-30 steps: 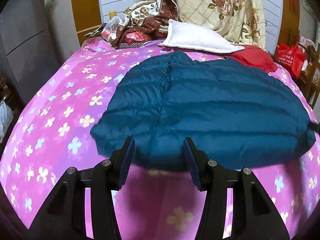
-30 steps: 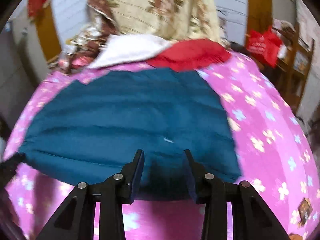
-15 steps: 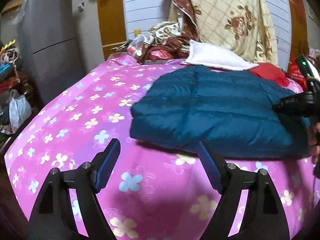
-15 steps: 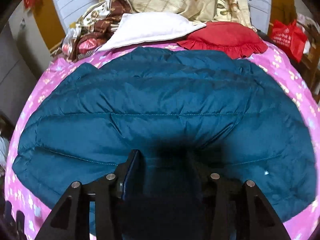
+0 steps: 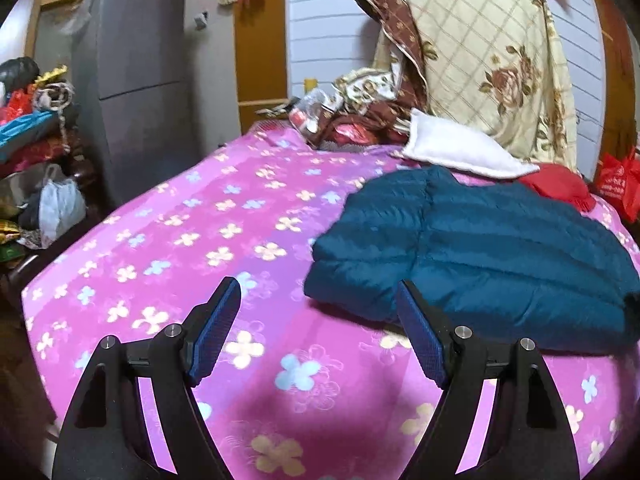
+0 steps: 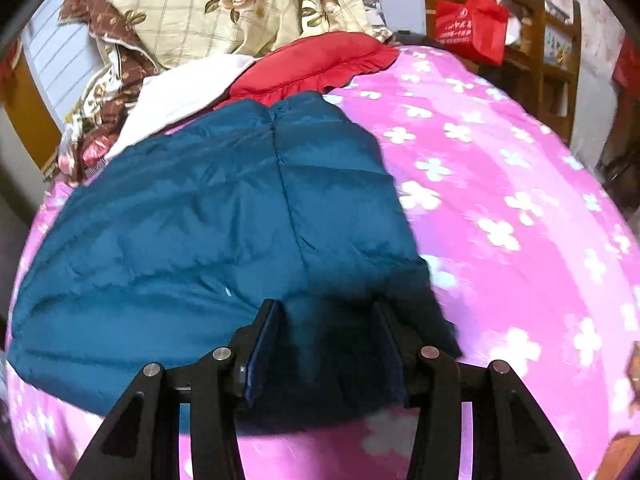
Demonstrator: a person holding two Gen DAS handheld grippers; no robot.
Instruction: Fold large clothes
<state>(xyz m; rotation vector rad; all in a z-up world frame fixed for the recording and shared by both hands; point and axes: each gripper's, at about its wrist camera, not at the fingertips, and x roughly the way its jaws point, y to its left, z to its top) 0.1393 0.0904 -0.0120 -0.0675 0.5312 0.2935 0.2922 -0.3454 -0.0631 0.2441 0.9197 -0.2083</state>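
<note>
A teal quilted down jacket lies folded on the pink flowered bed. In the right wrist view the jacket fills the left and centre. My left gripper is wide open and empty, above the bedspread just left of the jacket's near corner. My right gripper is open with its fingers over the jacket's near edge, fabric lying between them; I cannot tell whether they touch it.
A white pillow, a red cushion and a heap of floral quilts sit at the head of the bed. A grey fridge and cluttered shelves stand left. A red bag and wooden chair stand right.
My left gripper opened wide and swung left, off the jacket's front edge. My right gripper shifted over the jacket, then back to its near right edge.
</note>
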